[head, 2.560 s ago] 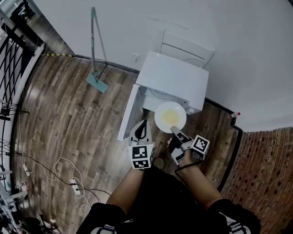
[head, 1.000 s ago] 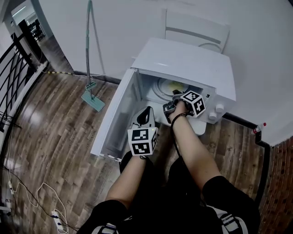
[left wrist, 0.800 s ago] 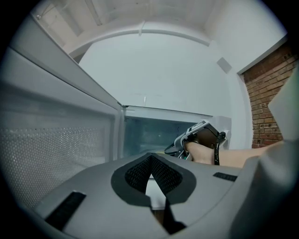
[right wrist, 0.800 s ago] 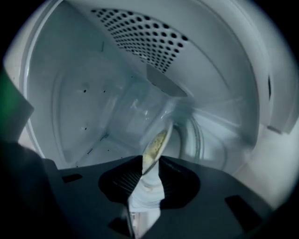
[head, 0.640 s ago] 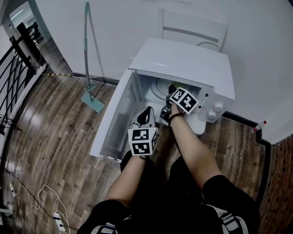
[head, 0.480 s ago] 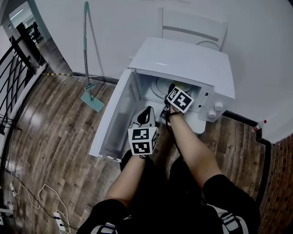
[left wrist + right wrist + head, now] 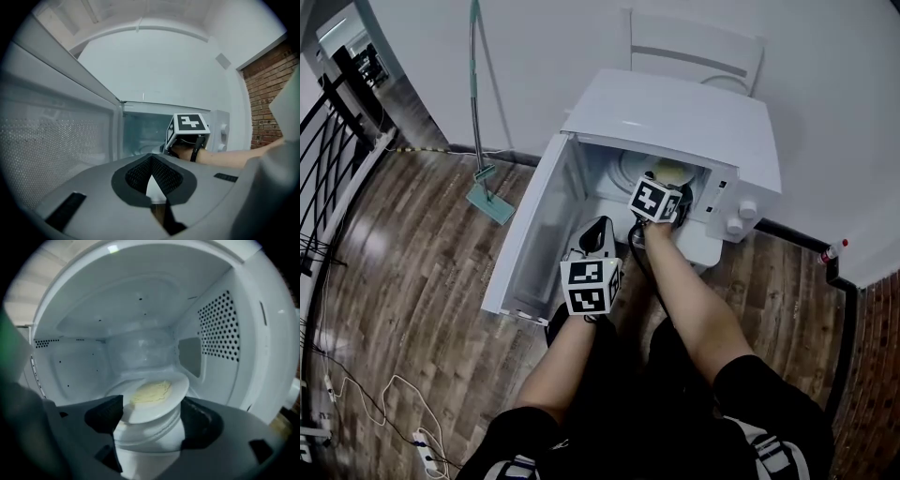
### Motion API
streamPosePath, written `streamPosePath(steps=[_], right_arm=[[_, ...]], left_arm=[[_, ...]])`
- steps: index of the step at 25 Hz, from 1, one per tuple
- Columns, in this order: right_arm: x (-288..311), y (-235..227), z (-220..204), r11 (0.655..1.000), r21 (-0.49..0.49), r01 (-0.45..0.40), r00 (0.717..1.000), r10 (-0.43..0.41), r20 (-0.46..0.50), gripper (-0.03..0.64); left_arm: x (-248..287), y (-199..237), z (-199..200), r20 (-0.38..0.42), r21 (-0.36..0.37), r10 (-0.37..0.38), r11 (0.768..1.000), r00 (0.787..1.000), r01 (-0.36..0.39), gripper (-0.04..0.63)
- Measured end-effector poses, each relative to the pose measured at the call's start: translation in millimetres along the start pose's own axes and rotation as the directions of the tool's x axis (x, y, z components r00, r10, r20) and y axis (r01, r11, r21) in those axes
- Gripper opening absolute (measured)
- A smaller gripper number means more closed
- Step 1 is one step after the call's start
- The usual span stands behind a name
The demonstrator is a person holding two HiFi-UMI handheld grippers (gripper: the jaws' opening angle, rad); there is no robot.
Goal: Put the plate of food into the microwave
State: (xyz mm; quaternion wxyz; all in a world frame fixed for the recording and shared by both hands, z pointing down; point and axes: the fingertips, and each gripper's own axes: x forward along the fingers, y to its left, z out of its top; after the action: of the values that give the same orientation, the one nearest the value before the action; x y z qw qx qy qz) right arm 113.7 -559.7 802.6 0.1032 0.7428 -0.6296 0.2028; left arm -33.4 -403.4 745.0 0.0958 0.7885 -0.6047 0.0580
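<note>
The white plate (image 7: 152,397) with yellow food lies on the glass turntable inside the open white microwave (image 7: 675,112); it also shows just past the marker cube, plate (image 7: 672,172). My right gripper (image 7: 152,423) reaches into the cavity. Its jaws are opening and stand wide, with the plate's near rim between them and the pads clear of it. My left gripper (image 7: 598,246) hangs low in front of the swung-out door (image 7: 534,234), shut and empty, its fingertips (image 7: 151,161) meeting.
A mop (image 7: 478,112) leans on the wall to the left. A white chair (image 7: 694,52) stands behind the microwave. A black railing (image 7: 328,141) runs at far left, cables (image 7: 394,412) lie on the wood floor, and a small bottle (image 7: 832,250) stands at right.
The plate went from in front of the microwave into its cavity with my right gripper. Since then the right gripper's cube has drawn slightly back and left. The left gripper has stayed put.
</note>
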Motion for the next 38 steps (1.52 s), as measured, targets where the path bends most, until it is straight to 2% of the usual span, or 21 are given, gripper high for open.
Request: streamPosePath(steps=[2, 5, 7, 9, 13, 16, 19, 21, 22, 23, 25, 28, 32, 36, 38], right_arm=[[5.5, 12.4, -3.3, 0.997, -0.049, -0.053, 0.997, 0.05, -0.056, 0.365], [12.1, 33.9, -9.5, 0.981, -0.122, -0.149, 0.978, 0.128, -0.164, 0.365], [11.8, 44.9, -12.2, 0.969, -0.138, -0.206, 0.96, 0.173, -0.22, 0.365], [10.6, 47.0, -12.1, 0.966, -0.135, -0.219, 0.953, 0.182, -0.242, 0.365], [12.9, 30.7, -1.5, 0.986, -0.122, -0.115, 0.983, 0.095, -0.156, 0.365], [13.1, 23.0, 4.2, 0.989, -0.126, -0.077, 0.994, 0.066, -0.09, 0.365], [6.9, 19.0, 12.8, 0.991, -0.106, -0.083, 0.997, 0.081, -0.019, 0.364], [-3.8, 17.8, 15.9, 0.99, -0.063, -0.127, 0.991, 0.129, 0.028, 0.351], [-12.1, 16.4, 17.0, 0.988, -0.046, -0.147, 0.987, 0.15, 0.054, 0.208], [-21.5, 14.8, 18.5, 0.985, -0.041, -0.165, 0.982, 0.168, 0.084, 0.02], [-41.6, 16.0, 22.0, 0.972, -0.058, -0.226, 0.961, 0.233, 0.148, 0.014], [-74.9, 20.1, 26.0, 0.943, -0.091, -0.321, 0.914, 0.333, 0.231, 0.014], [-115.0, 17.7, 35.3, 0.912, -0.123, -0.392, 0.861, 0.411, 0.299, 0.012], [-145.1, 16.5, 58.2, 0.889, -0.113, -0.444, 0.824, 0.454, 0.339, 0.012], [-158.7, 16.7, 74.5, 0.885, -0.095, -0.456, 0.823, 0.46, 0.333, 0.012]], left_arm=[[-1.6, 1.1, -1.1, 0.001, -0.005, 0.003, 1.0, 1.0, -0.003, -0.009], [-2.7, 2.5, -4.4, -0.003, -0.009, 0.005, 1.0, 1.0, -0.005, -0.009], [-3.6, 4.0, -5.6, -0.005, -0.012, 0.005, 1.0, 1.0, -0.005, -0.009], [-3.8, 6.7, -5.5, -0.004, -0.012, 0.007, 1.0, 1.0, -0.007, -0.009], [-2.4, 11.4, -4.9, -0.002, -0.021, 0.009, 1.0, 1.0, -0.009, -0.009], [-1.3, 9.2, -6.6, -0.003, -0.025, 0.001, 1.0, 1.0, -0.001, -0.009], [-0.2, 7.9, -7.1, -0.002, -0.024, -0.004, 1.0, 1.0, 0.003, -0.009], [1.1, 7.7, -6.1, 0.001, -0.021, -0.005, 1.0, 1.0, 0.005, -0.009], [2.1, 8.1, -5.1, 0.004, -0.021, -0.005, 1.0, 1.0, 0.005, -0.009], [3.4, 8.8, -3.4, 0.007, -0.021, -0.005, 1.0, 1.0, 0.005, -0.009], [6.5, 11.0, 1.4, 0.017, -0.023, -0.004, 1.0, 1.0, 0.005, -0.009], [11.5, 11.6, 10.8, 0.031, -0.033, -0.009, 0.999, 0.999, 0.01, -0.009], [21.8, 1.3, 27.7, 0.045, -0.044, -0.044, 0.998, 0.998, 0.046, -0.009], [32.7, -11.2, 50.8, 0.056, -0.058, -0.089, 0.994, 0.994, 0.092, -0.009], [31.0, -16.5, 70.8, 0.058, -0.07, -0.097, 0.992, 0.994, 0.101, -0.009]])
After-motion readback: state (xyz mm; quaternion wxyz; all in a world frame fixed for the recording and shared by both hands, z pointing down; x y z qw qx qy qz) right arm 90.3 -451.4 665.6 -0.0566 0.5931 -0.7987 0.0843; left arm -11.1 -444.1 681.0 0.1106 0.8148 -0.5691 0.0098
